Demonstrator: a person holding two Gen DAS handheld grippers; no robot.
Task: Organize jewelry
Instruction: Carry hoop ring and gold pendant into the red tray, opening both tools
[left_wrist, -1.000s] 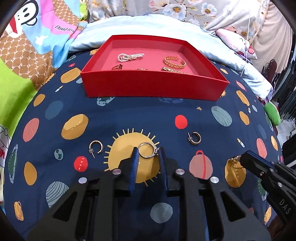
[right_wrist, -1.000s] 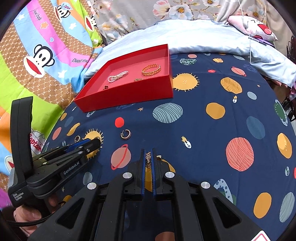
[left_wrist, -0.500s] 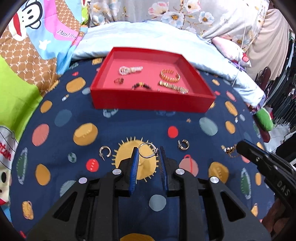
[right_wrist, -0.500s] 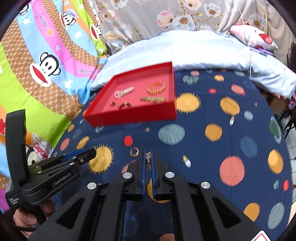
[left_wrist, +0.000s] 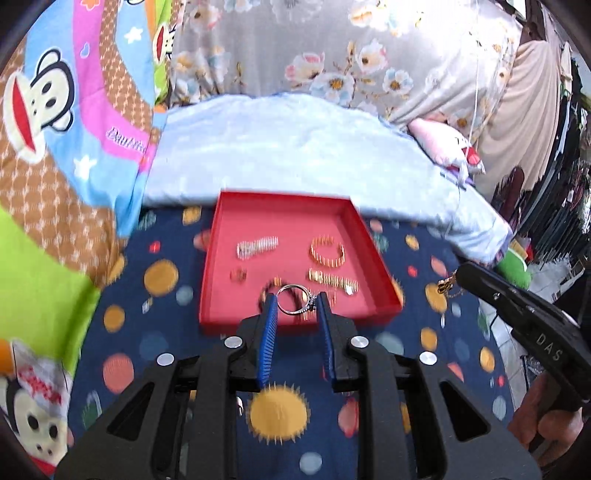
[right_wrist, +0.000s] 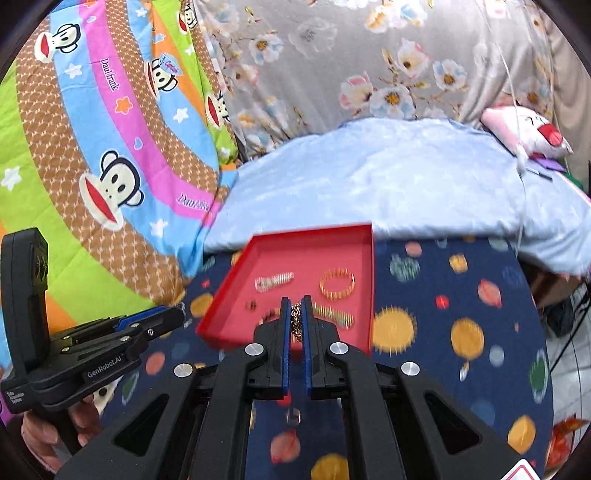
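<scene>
A shallow red tray (left_wrist: 218, 258) (right_wrist: 365, 258) lies on the planet-print sheet and holds several pieces: a pearl strand (left_wrist: 257, 246), a gold bangle (left_wrist: 327, 251), a gold chain bracelet (left_wrist: 333, 281) and a small ring (left_wrist: 238, 274). My left gripper (left_wrist: 296, 299) is shut on a silver ring (left_wrist: 294, 300), held in the air before the tray's near wall. My right gripper (right_wrist: 296, 303) is shut on a thin gold chain (right_wrist: 296, 318) that hangs between the blue pads. In the left wrist view the right gripper (left_wrist: 458, 275) shows at the right with the chain (left_wrist: 445, 286) dangling.
Beyond the tray lies a pale blue pillow (left_wrist: 288, 147), with a floral cloth (right_wrist: 369, 66) behind it. A monkey-print quilt (right_wrist: 92, 129) fills the left. A pink plush toy (right_wrist: 524, 129) lies at the far right. A person's hand (right_wrist: 48, 432) holds the left gripper's handle.
Both grippers have risen from the sheet with their pieces still held, so the tray now sits lower and smaller in each view. The earrings left on the sheet have dropped out of sight.
</scene>
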